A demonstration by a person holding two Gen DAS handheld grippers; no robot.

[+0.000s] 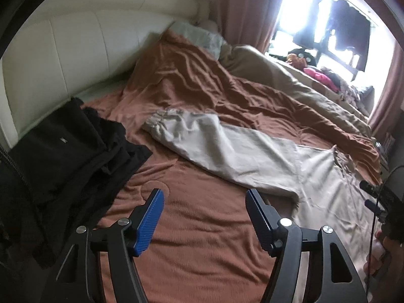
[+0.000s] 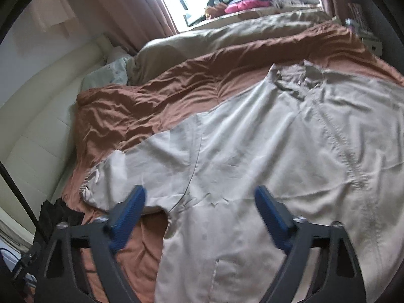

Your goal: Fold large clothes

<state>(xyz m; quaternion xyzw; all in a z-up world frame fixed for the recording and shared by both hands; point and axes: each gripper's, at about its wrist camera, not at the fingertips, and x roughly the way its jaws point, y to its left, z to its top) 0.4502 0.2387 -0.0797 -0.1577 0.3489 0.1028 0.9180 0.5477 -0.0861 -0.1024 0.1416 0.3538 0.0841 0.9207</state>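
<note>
A large beige jacket (image 1: 252,151) lies spread flat on the brown blanket (image 1: 202,240) of a bed. One sleeve reaches left and ends in an elastic cuff (image 1: 161,118). My left gripper (image 1: 204,193) hangs open over bare blanket, just short of the sleeve's underarm, with nothing between its blue pads (image 1: 149,222). In the right wrist view the jacket (image 2: 265,151) fills the middle, its collar (image 2: 300,75) at the far side and its zipper (image 2: 348,156) running down the right. My right gripper (image 2: 200,194) stands open above the jacket's body near the underarm, holding nothing.
A heap of black clothes (image 1: 63,146) lies at the left by the white padded headboard (image 1: 75,50). A bunched brown and tan duvet (image 1: 252,88) and a pillow (image 1: 199,35) fill the far side. Beyond are pink curtains (image 1: 242,7) and a bright window ledge with clothes (image 1: 318,73).
</note>
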